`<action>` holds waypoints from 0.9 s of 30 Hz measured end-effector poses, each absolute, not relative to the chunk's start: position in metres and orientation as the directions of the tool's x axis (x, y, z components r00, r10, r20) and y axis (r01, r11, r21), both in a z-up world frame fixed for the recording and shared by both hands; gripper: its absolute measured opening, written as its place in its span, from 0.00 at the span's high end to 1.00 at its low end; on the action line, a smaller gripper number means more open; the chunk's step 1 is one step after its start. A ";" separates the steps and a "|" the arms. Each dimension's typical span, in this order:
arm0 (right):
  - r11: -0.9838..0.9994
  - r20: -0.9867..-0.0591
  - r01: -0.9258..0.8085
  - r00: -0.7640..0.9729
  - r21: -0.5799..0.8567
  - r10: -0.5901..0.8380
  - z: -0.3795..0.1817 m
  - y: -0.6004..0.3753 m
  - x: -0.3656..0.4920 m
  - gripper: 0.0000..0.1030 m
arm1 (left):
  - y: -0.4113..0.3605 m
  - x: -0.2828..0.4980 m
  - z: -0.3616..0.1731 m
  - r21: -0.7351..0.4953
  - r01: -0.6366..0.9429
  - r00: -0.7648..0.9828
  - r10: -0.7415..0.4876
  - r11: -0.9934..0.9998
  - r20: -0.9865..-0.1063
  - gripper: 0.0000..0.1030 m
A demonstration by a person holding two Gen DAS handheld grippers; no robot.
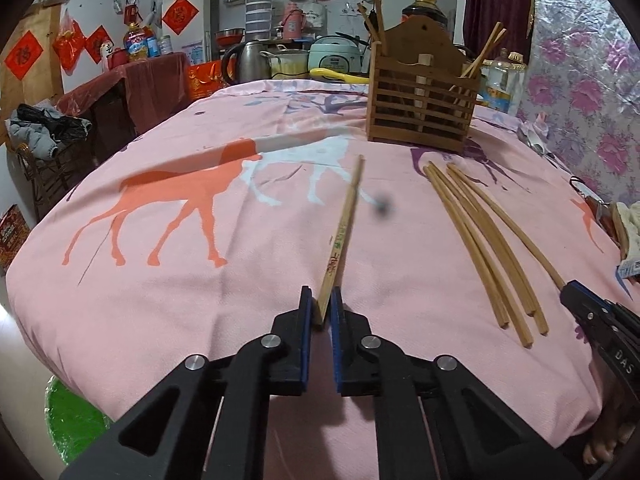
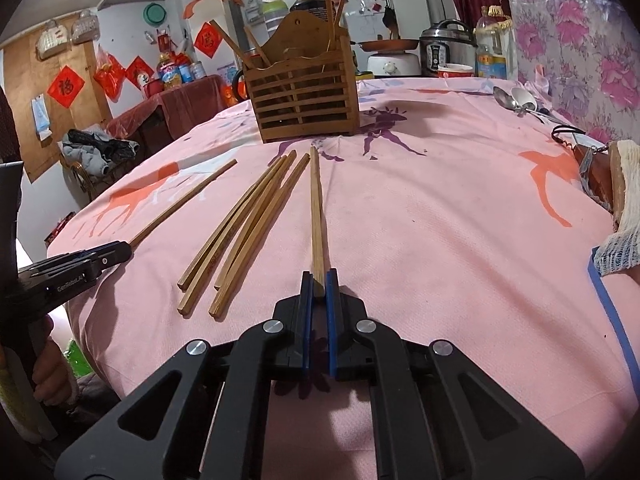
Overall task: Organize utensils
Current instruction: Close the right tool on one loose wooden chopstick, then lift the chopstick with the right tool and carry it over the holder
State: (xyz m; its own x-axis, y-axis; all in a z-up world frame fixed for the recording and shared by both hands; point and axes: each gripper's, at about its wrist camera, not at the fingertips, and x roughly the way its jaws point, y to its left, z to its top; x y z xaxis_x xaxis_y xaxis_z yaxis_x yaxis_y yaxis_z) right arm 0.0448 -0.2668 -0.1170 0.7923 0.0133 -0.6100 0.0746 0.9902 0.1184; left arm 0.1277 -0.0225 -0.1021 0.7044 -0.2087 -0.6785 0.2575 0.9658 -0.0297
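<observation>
Both your left gripper point(image 1: 320, 307) and right gripper point(image 2: 319, 286) have fingers clenched on one chopstick's near end each, lying flat on the pink surface point(image 2: 440, 220), presumably for lifting into the wooden holder point(image 2: 304, 92) beyond.

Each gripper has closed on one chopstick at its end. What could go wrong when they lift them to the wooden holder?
1. The left gripper and right gripper each pinch a chopstick at its very end, so it may swing or slip.
2. The holder already holds slanted chopsticks that could block entry.
</observation>
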 end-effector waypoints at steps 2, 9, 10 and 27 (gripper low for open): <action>0.990 -0.610 0.074 0.792 0.119 0.014 -0.117 -0.267 0.045 0.93 | -0.025 0.125 -0.100 -0.030 0.270 0.704 -0.219 0.962 -0.676 0.94; 0.989 -0.583 0.089 0.812 0.121 -0.002 -0.109 -0.269 0.038 0.93 | -0.032 0.114 -0.088 -0.029 0.296 0.710 -0.241 0.955 -0.661 0.94; 0.989 -0.570 0.090 0.822 0.121 -0.005 -0.105 -0.269 0.036 0.93 | -0.032 0.112 -0.085 -0.032 0.296 0.713 -0.243 0.955 -0.657 0.94; 0.987 -0.384 0.051 0.923 0.151 0.011 -0.034 -0.266 -0.003 0.94 | -0.008 0.080 -0.015 -0.084 0.267 0.787 -0.268 0.960 -0.556 0.94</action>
